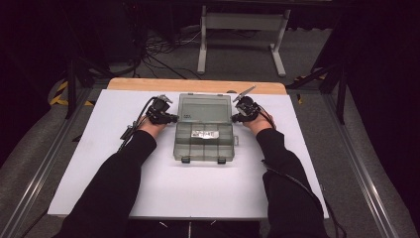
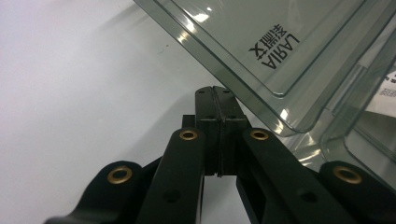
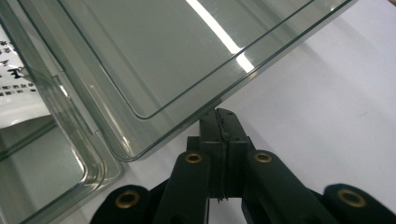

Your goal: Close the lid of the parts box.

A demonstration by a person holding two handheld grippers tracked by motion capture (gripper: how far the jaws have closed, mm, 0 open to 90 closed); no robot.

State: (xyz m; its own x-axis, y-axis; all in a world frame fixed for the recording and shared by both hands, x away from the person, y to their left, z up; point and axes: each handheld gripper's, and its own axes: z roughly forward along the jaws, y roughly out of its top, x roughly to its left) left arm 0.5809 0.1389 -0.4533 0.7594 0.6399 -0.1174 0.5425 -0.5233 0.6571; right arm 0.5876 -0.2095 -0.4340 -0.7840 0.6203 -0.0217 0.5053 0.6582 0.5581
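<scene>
Box: a smoky clear plastic organiser box (image 1: 203, 134) is sitting near the middle of the white table (image 1: 124, 183), its two latches facing 6 o'clock toward the person
Lid: the lid (image 1: 207, 107) is standing partly raised at the 12 o'clock side of the box; in the left gripper view its underside (image 2: 280, 51) is showing raised lettering, and in the right gripper view its rim (image 3: 196, 70) is hanging above the jaw tips
Contents: a white printed label or packet (image 1: 204, 133) is lying in the middle compartments; its print is too small to read
Left gripper: the left gripper (image 1: 169, 118) is sitting at 9 o'clock of the box, just beside the lid's left edge; in its own view the gripper (image 2: 216, 100) is showing both jaws pressed flat together with nothing between them, tips lying under the lid's corner
Right gripper: the right gripper (image 1: 238, 118) is sitting at 3 o'clock of the box, beside the lid's right edge; in its own view the gripper (image 3: 218, 122) is likewise showing jaws fully closed and empty, tips touching or just below the lid rim, I cannot tell which
Arms: both black sleeves are reaching in from 6 o'clock
</scene>
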